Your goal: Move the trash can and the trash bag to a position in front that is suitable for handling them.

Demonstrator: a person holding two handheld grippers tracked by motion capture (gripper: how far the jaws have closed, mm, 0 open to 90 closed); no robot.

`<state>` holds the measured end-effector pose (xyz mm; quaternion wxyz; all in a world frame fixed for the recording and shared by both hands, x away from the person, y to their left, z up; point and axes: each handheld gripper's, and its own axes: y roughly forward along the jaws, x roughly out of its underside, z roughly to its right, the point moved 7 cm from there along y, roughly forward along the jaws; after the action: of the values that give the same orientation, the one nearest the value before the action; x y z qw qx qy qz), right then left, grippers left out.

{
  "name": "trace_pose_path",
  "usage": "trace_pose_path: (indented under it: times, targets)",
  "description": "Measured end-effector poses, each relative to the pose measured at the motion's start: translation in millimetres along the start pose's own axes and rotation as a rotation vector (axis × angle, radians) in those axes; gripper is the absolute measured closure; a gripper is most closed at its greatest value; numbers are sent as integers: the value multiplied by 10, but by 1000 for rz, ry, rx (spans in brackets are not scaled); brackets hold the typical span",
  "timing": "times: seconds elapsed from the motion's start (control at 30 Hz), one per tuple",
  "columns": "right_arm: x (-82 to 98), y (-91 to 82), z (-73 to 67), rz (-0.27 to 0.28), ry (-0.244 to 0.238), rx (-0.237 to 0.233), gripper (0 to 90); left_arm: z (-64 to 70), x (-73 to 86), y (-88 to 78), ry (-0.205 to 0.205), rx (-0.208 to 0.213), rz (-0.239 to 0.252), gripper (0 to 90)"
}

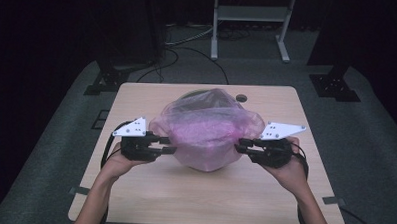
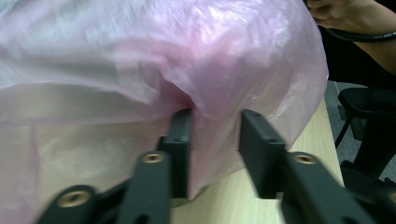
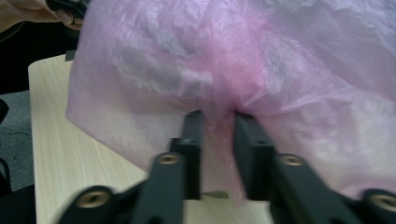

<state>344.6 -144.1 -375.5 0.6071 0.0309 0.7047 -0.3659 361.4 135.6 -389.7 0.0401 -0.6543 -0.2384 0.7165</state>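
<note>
Item under work: a thin, translucent pink plastic bag (image 1: pixel 208 130), puffed up and crinkled, at the middle of the light wooden table (image 1: pixel 203 192).
Position relative to tools: the bag lies between the two grippers; the left gripper (image 1: pixel 166 145) meets its left edge and the right gripper (image 1: pixel 244 146) its right edge, both at about the bag's mid-height in the high view.
Left gripper state: in the left gripper view the left gripper (image 2: pixel 215 140) has a fold of pink film gathered between its jaws. The left jaw lies against the film; a gap shows beside the right jaw, so a firm pinch cannot be confirmed. Jaws set narrow.
Right gripper state: in the right gripper view the right gripper (image 3: pixel 217 133) has its jaws set narrow with a puckered bunch of film drawn tight between the tips; the film is gripped.
Bag attitude: lower edge hangs just above or on the table top; which of the two cannot be told.
Container and contents: a dark green rim (image 1: pixel 194 93) shows at the bag's far top edge, and a greenish edge (image 2: pixel 184 201) shows under the film near the table in the left gripper view. What the bag covers or holds cannot be told through the film.
Hands: one hand (image 1: pixel 115 161) holds the left gripper, the other hand (image 1: pixel 288 170) the right.
</note>
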Motion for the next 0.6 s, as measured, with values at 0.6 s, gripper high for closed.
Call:
trace_pose_path:
  times: [0.6]
  targets:
    - [324, 23, -45, -72, 10, -59, 900, 115, 329, 43, 4, 46, -5, 900]
